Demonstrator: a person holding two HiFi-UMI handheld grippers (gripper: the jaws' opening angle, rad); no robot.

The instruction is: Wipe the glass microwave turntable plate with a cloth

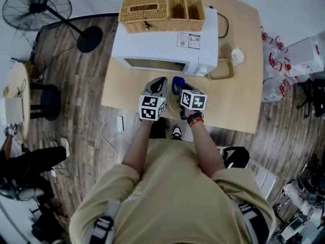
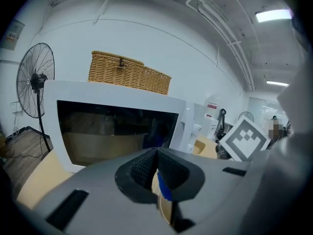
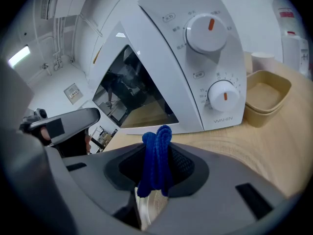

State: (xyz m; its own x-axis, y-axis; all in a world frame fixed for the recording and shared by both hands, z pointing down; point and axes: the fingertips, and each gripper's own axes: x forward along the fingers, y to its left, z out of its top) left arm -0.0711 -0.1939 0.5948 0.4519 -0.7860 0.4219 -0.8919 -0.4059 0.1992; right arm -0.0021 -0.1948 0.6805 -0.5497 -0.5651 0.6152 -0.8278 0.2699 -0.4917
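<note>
Plate: glass turntable plate (image 3: 146,207) in front of the microwave (image 1: 165,50), rim pinched between the closed pads of the left tool (image 2: 157,170).
Cloth: blue cloth (image 3: 155,146), bunched, clamped tight in the right tool (image 3: 157,173), just above the plate.
Arms: both forearms extended forward, tools side by side, close together.
Surface: light wood surface (image 1: 238,105); wicker basket (image 1: 152,11) atop the microwave; beige tray (image 3: 264,99) beside.
Room: plank floor (image 1: 86,116); standing fan (image 1: 38,6) at left.

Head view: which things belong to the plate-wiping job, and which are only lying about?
Job: blue cloth in the right gripper; glass plate in the left gripper; microwave.
Lying about: wicker basket; beige tray; white cup; fan.
</note>
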